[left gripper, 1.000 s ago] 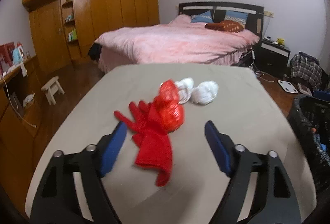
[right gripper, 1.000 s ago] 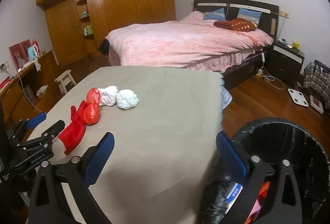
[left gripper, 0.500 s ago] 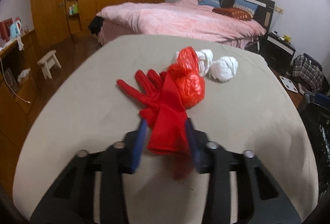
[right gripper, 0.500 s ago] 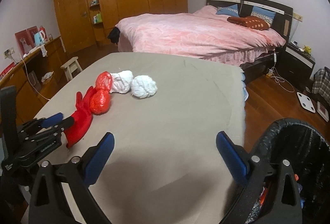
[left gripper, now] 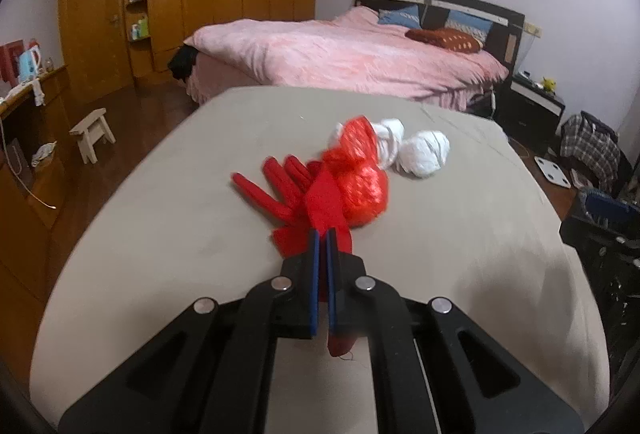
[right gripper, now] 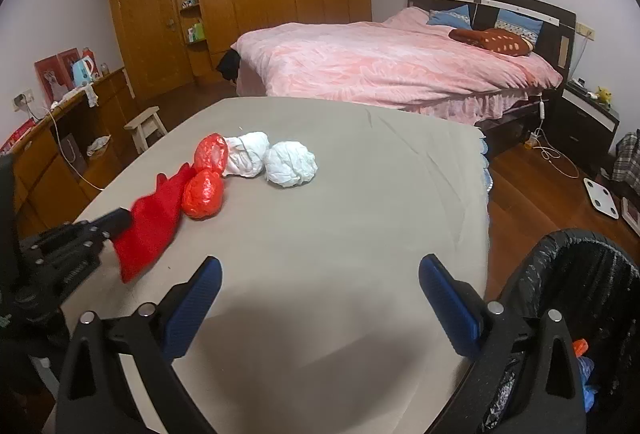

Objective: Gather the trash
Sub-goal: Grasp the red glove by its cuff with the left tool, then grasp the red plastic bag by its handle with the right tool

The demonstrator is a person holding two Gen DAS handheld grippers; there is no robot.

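Observation:
A red glove (left gripper: 294, 190) lies on the grey table (left gripper: 160, 234), and my left gripper (left gripper: 322, 238) is shut on its cuff end. In the right wrist view the glove (right gripper: 152, 222) hangs from the left gripper (right gripper: 120, 220). Two red plastic bag balls (left gripper: 362, 170) (right gripper: 204, 188) and two white crumpled balls (left gripper: 424, 154) (right gripper: 290, 164) lie just beyond it. My right gripper (right gripper: 320, 282) is open and empty above the table's near right part.
A black-lined trash bin (right gripper: 576, 314) holding some trash stands at the table's right edge. A pink bed (right gripper: 392, 66) lies beyond the table. A small stool (left gripper: 92, 132), a wooden wardrobe and a desk stand at the left.
My left gripper moved forward over the glove's cuff and closed on it, lifting that end a little. The right gripper drifted left from the bin, staying open.

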